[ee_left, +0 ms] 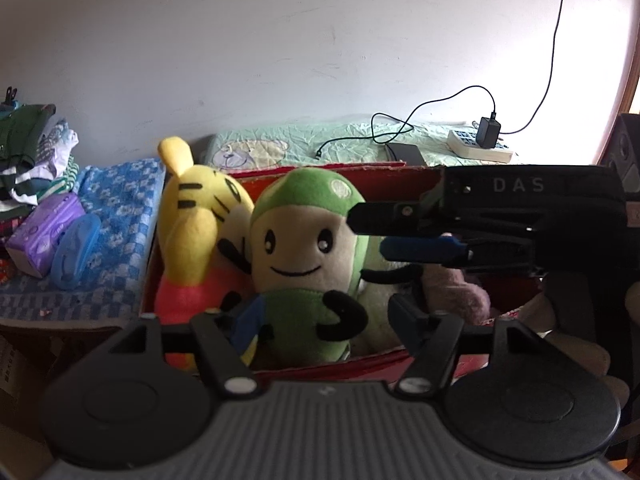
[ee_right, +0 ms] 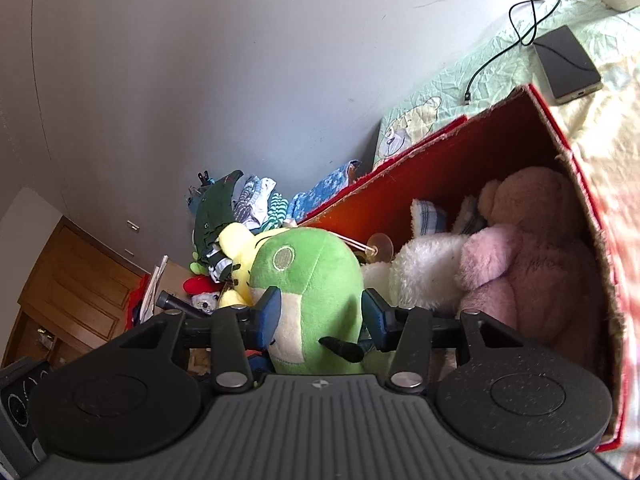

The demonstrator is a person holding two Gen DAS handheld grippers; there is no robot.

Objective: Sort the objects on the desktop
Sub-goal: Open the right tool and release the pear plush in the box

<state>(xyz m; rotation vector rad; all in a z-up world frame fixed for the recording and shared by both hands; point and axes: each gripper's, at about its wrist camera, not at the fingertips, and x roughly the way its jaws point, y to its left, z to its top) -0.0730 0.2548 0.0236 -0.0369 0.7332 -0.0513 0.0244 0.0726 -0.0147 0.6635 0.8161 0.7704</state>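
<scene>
A green plush doll [ee_left: 304,256] with a smiling cream face sits upright in a red cardboard box [ee_left: 320,169], next to a yellow tiger plush [ee_left: 192,216]. My left gripper [ee_left: 322,316] is open, its blue pads wide apart on either side of the doll's body. My right gripper [ee_left: 368,232] reaches in from the right at head height. In the right wrist view my right gripper [ee_right: 322,308] is shut on the green doll's head [ee_right: 308,268], one pad on the face side and one on the back. A pink bear [ee_right: 532,248] and a white plush [ee_right: 424,268] fill the box's [ee_right: 460,160] far end.
Behind the box, a green quilt carries a black drive [ee_left: 404,154], a power strip [ee_left: 480,146] with a charger, and a loose cable. Left of the box lie a blue towel [ee_left: 116,220], a purple tissue pack [ee_left: 44,232] and piled clothes [ee_left: 28,152]. A white wall stands behind.
</scene>
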